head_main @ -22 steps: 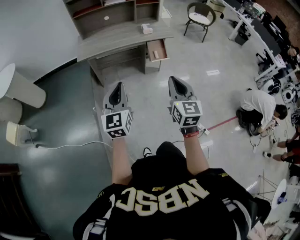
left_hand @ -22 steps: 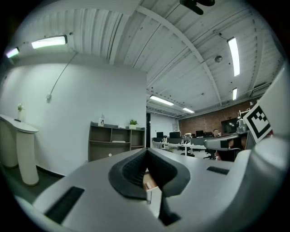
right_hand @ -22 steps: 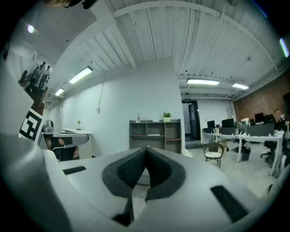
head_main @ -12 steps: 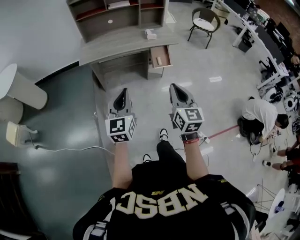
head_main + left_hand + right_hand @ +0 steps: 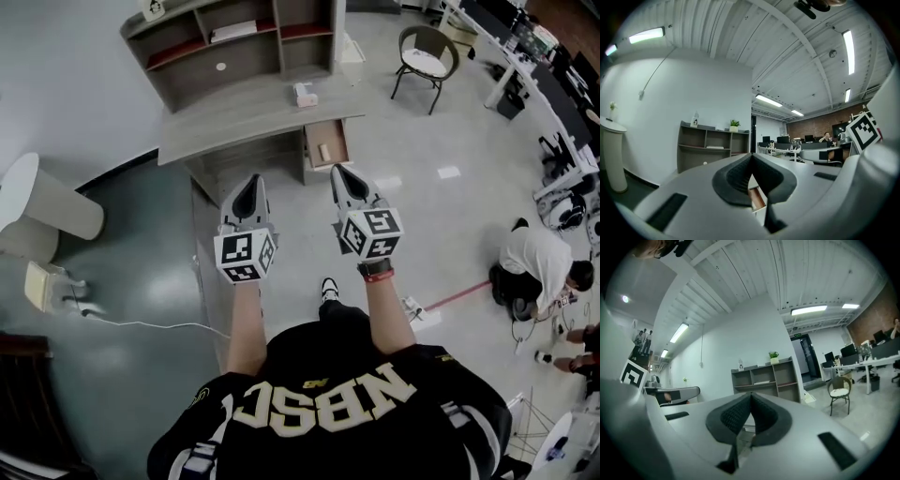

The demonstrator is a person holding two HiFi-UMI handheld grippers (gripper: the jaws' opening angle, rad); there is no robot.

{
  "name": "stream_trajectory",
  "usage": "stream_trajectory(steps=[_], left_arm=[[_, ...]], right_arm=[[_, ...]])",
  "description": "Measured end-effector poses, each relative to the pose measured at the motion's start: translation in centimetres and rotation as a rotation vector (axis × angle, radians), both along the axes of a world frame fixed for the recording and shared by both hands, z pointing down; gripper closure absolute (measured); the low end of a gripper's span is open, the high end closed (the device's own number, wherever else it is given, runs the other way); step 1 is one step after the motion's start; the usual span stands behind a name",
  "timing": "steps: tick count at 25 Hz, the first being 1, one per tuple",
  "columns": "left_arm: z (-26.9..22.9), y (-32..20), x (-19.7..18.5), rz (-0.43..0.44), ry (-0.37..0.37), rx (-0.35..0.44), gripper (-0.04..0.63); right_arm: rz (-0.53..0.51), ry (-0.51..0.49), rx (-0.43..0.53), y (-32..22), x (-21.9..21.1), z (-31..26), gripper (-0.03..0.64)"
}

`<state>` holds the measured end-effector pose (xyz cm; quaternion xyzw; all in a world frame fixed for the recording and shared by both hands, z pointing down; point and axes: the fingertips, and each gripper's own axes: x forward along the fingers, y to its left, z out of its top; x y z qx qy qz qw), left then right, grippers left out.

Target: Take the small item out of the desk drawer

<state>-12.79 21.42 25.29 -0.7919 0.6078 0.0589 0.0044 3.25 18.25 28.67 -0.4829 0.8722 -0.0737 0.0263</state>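
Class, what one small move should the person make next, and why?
Probably step closer to the desk: the open drawer holding the small item lies well ahead of the right tool and left tool, both shut and empty, so neither reaches it.

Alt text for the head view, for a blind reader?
Seen from above, the wearer holds the left claw and right claw, both shut and empty, out toward a desk whose drawer stands open with a small item inside. A chair stands to its right, and a second person crouches on the floor at right.
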Motion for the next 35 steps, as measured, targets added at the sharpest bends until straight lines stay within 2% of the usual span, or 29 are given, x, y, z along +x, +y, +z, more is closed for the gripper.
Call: stream_trajectory(steps=[8, 20, 27, 30, 35], left_arm=[[-0.4, -8.6, 3.5, -0.025, -0.013, -0.028, 0.583], [4.1, -17.0, 6.6, -0.025, -0.042, -0.121, 0.583], [7.8, -22.1, 7.3, 0.016, -0.067, -0.177, 0.583], [9.6, -24.4, 8.0, 0.065, -0.070, -0.201, 0.583], [12.1, -28.4, 8.2, 0.122, -0.047, -0.219, 0.583]], right_arm=[[-0.019, -0.042, -0.034, -9.7, 3.7, -0.4, 0.612], [-0.047, 0.007, -0.155, -16.6, 5.6, 5.7, 0.611], [-0.015, 0.046, -0.219, -20.5, 5.5, 9.7, 0.611], [0.007, 0.064, -0.252, -22.4, 5.3, 11.5, 0.611], [0.024, 0.109, -0.333, -25.4, 4.1, 14.7, 0.611]])
